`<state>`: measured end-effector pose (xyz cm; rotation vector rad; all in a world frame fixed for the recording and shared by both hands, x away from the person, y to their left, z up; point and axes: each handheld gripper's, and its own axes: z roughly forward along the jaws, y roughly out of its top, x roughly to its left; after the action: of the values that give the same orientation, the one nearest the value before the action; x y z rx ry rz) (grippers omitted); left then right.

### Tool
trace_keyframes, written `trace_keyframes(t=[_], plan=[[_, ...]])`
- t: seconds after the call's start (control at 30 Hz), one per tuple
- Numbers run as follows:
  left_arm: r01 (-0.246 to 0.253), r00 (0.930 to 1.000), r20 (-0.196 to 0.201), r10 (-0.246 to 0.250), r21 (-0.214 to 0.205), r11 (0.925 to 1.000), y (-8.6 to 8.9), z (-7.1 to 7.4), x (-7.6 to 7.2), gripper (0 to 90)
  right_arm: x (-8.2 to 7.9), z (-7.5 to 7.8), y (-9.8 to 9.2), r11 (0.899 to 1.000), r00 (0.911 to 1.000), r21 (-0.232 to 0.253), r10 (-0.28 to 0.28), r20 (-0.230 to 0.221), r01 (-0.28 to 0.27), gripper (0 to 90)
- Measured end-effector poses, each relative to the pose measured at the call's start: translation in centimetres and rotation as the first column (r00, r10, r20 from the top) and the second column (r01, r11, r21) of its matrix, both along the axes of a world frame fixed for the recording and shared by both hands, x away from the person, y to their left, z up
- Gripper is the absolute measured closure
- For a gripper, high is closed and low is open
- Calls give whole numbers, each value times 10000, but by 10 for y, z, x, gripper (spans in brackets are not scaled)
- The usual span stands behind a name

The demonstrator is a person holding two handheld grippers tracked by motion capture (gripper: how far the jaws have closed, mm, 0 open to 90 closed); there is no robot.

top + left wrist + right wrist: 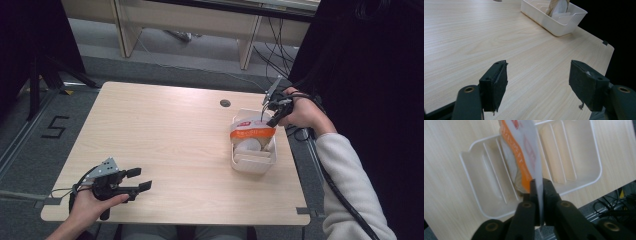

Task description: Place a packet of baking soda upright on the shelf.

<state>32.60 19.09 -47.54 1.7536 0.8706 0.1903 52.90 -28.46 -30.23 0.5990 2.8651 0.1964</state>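
Orange-and-white plastic snack packet (524, 152) stands in the white ribbed plastic tray (252, 165) at the desk's (165, 140) right, pinched by the right hand-held gripper (537, 185), not yet released; left hand-held gripper (537, 82) gapes empty.

We see even, soft light from overhead on the pale table (165, 145), with faint shadows and no harsh glare. The surroundings at far left and right fall nearly black. In the right gripper view the packet (524, 152) and the white tray (474, 192) blur softly; the left gripper view stays sharp near, softer far.
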Motion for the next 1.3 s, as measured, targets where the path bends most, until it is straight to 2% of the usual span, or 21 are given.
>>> trace_keyframes(t=[0.07,0.13,0.17,0.23,0.33,0.37,0.5,0.6,0.67,0.77,0.83,0.93,0.97,1.03,1.07,1.1,1.13,1.3], plan=[[-7,10000,-23,7,3,10000,0,0,0,303,-2,5,0,9964,9988,717,-439,-234,455,764],[-11,10000,-26,11,7,10000,0,0,0,303,-3,9,0,9912,9990,1271,-395,199,367,703],[3,10000,-24,-3,22,10000,0,0,0,303,-5,13,0,9866,9975,1495,-689,156,658,650],[-151,9997,-167,150,-53,9999,-1,0,-1,303,-7,16,2,9810,9959,1737,-897,130,861,602],[-1,10000,-54,1,-17,10000,-1,0,0,302,-11,22,7,9652,9915,2298,-1300,61,1252,572],[-117,9998,-172,116,-73,9999,-2,0,-1,302,-13,24,9,9631,9916,2385,-1294,44,1246,567],[7,10000,-42,-7,11,10000,-1,0,0,302,-16,31,16,9593,9913,2599,-1249,415,1100,552],[-112,9997,-196,111,-78,9999,-2,0,-1,302,-20,36,22,9512,9916,2933,-1169,544,961,549],[-115,9997,-196,114,-73,9999,-2,0,-1,302,-24,40,29,9496,9933,3044,-984,609,754,565],[71,10000,-55,-71,-49,10000,-1,-1,0,301,-30,43,38,9532,9957,3002,-608,697,372,593],[50,10000,-50,-50,-28,10000,-1,0,0,301,-34,43,45,9545,9960,2983,-222,867,-47,605],[-79,9998,-156,78,-48,10000,-2,0,-1,301,-44,40,56,9574,9965,2884,-99,833,-146,611],[-96,9998,-171,95,-59,9999,-2,0,-1,301,-45,39,59,9579,9954,2836,179,939,-440,615],[-106,9998,-167,105,-46,9999,-2,0,-2,301,-51,36,66,9549,9941,2920,238,1057,-539,618],[35,10000,-29,-35,24,10000,-1,0,-1,301,-54,34,69,9538,9941,2939,327,1035,-619,619],[28,10000,-35,-28,24,10000,-1,0,-1,301,-57,32,73,9512,9922,2956,584,1102,-888,620],[19,10000,-36,-19,33,10000,-1,0,-1,300,-60,31,75,9521,9923,2942,522,1127,-835,621],[26,10000,-40,-25,48,10000,-1,0,-1,299,-78,20,87,9473,9867,2911,995,1287,-1335,626]])
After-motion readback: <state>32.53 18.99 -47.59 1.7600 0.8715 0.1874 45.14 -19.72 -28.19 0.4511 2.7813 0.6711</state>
